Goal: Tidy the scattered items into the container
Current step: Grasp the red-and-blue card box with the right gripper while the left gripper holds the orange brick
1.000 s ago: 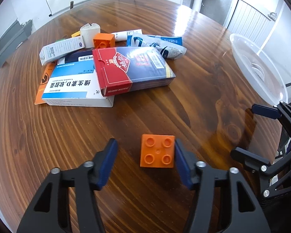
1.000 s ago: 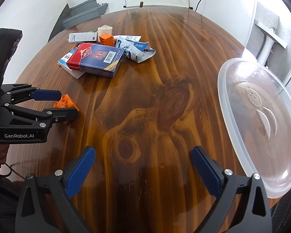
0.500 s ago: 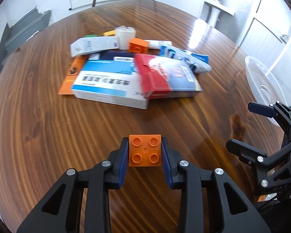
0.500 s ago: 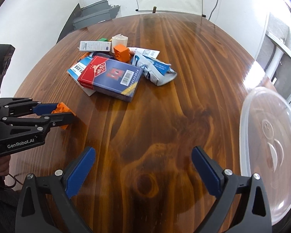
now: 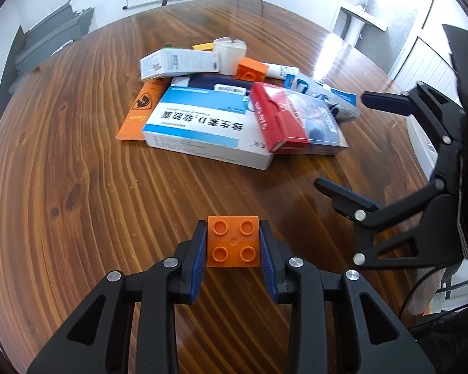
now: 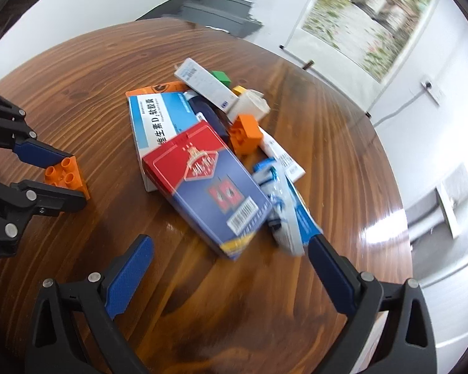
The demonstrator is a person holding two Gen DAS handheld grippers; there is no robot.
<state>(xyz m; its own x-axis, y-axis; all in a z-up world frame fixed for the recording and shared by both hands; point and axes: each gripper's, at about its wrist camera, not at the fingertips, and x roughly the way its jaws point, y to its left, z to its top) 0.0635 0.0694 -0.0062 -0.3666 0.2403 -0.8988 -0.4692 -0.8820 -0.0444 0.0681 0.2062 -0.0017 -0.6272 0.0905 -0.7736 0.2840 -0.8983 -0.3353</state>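
The left hand-held gripper (image 5: 234, 246) is sitting right at the near edge of its own view, blue pads clamping an orange brick (image 5: 234, 241) from both sides, studs facing up at the camera. In the right wrist view that same brick (image 6: 67, 176) is showing at nine o'clock, pinched between the two dark fingers over the wooden bench (image 5: 78, 187).

The right hand-held gripper (image 6: 231, 268) is hanging with its jaws spread wide and nothing between them, over bare bench just short of the pile; in the left wrist view it is reaching in from three o'clock (image 5: 352, 143).

Moving further out, the clutter is lying heaped in the middle of the bench. The red and blue card box (image 6: 209, 193) is resting on top, leaning across the white and blue medicine box (image 5: 209, 131). At its four o'clock side in the right wrist view, a crumpled blue and white packet (image 6: 280, 205) is touching it. Behind, a second orange brick (image 6: 245, 135) is perching on the heap, with a white roll (image 6: 249, 104) and a slim white carton (image 6: 202, 81) just beyond, and a small green block (image 6: 220, 77) at twelve o'clock.

The container is showing in neither view.
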